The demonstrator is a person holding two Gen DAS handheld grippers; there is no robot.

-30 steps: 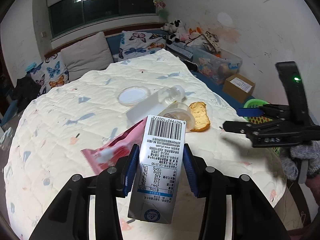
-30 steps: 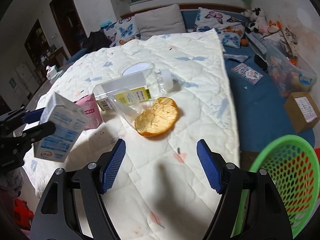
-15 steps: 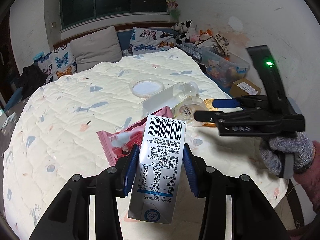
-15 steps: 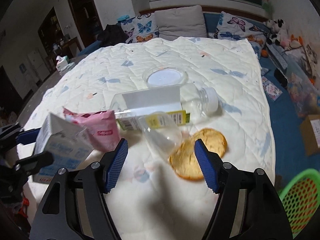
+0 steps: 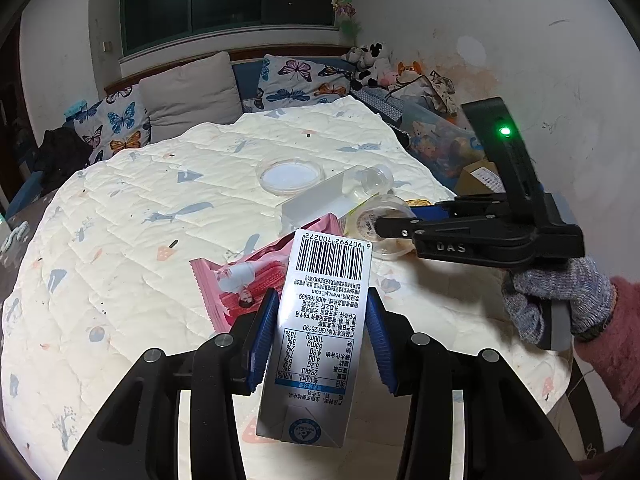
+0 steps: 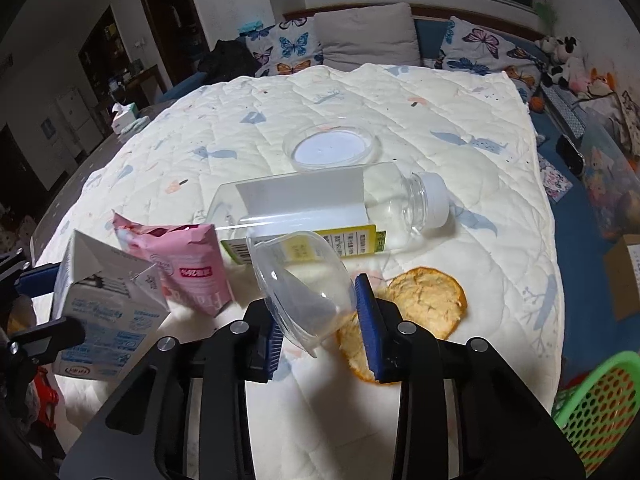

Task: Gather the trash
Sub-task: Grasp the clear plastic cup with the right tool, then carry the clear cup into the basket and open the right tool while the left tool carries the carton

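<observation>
1. Both sets of jaws are clenched on trash: my left gripper (image 5: 318,344) pinches a milk carton (image 5: 320,336) across its narrow sides, lifted over the near edge of the counter (image 5: 160,216); my right gripper (image 6: 318,320) has just clamped a clear plastic cup (image 6: 300,284), its blue pads (image 6: 366,320) pressing on the cup's lower wall.

2. That cup lies tilted on its side, mouth toward the left of the right wrist view, just in front of the clear bottle (image 6: 332,208) and partly over the orange peel (image 6: 424,300). I judge it light, thin and springy, so it may buckle or squirt out if squeezed hard. Holding it low near the base, where the wall is stiffest, seems the safer place.

3. In my left jaws the carton looks stiff enough but probably empty and light; gripping mid-body keeps it from pivoting.

4. Still on the quilted cover are the pink wrapper (image 6: 188,264), soft and crinkly and best pinched at an edge; the bottle, smooth and prone to rolling, best taken across its body; the peel, flat and limp; and a shallow clear lid (image 6: 332,148) further back.

5. At the lower right of the right wrist view sits a green basket (image 6: 600,392), beside the counter and below its level; I take it for the drop-off.
</observation>
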